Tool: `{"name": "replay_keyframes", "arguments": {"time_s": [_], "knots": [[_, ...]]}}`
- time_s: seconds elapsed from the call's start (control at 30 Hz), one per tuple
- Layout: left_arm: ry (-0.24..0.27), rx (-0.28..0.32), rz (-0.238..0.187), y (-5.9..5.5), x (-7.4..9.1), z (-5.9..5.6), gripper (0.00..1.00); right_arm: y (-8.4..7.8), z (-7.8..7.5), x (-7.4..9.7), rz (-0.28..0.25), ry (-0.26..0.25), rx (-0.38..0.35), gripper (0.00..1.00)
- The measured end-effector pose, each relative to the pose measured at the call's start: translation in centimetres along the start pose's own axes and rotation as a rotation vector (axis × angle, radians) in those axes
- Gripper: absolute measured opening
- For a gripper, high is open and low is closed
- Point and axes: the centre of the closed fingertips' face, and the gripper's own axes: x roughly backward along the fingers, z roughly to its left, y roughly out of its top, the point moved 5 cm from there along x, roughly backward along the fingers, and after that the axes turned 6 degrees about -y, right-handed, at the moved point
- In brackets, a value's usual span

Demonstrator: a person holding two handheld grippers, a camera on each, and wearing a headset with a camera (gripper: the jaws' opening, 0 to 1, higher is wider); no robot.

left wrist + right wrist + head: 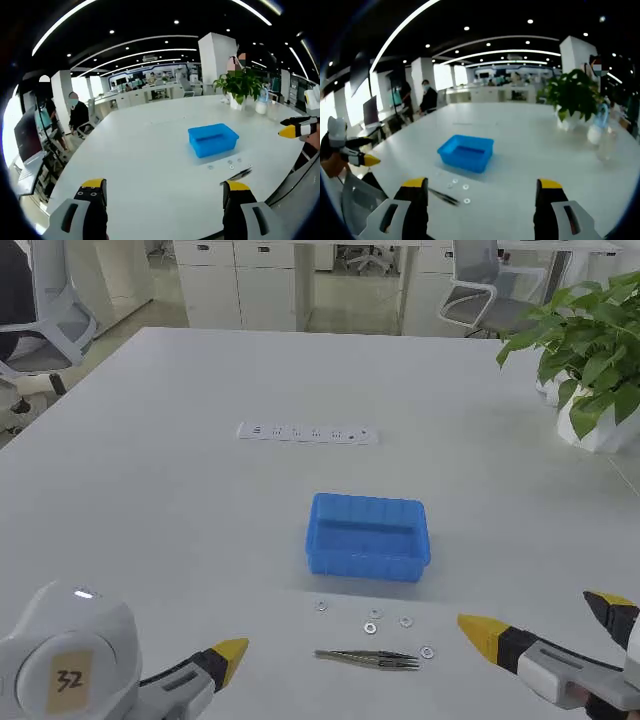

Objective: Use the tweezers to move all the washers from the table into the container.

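1. While the left tongs [164, 185] and the right tongs [482, 183] stand wide open with nothing held, the head view's lower edge cuts both off.
2. Tweezers [367, 658] lie on the bench [200, 510] among small washers [372, 627], near the blue container [368, 536].
3. Its inside is hard to make out.

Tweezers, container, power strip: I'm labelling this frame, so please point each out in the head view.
Tweezers [367, 658]: head view, middle of the arms.
Container [365, 566]: head view, front wall.
Power strip [307, 433]: head view, centre of its top face.
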Motion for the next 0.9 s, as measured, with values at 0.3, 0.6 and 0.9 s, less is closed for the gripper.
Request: {"name": "replay_keyframes", "arguments": {"time_s": [0.3,0.6,0.9], "knots": [[-0.006,0.011,-0.007,0.03,0.06,-0.05,0.99,-0.02,-0.09,0.05,0.001,-0.006,-0.004,0.88],[-0.012,0.010,-0.008,0.08,0.00,-0.26,0.99,-0.08,-0.04,0.08,0.005,-0.007,0.000,0.88],[-0.016,0.007,-0.001,0.05,-0.14,-0.32,0.99,-0.15,-0.05,0.02,0.008,-0.005,0.004,0.88]]}}
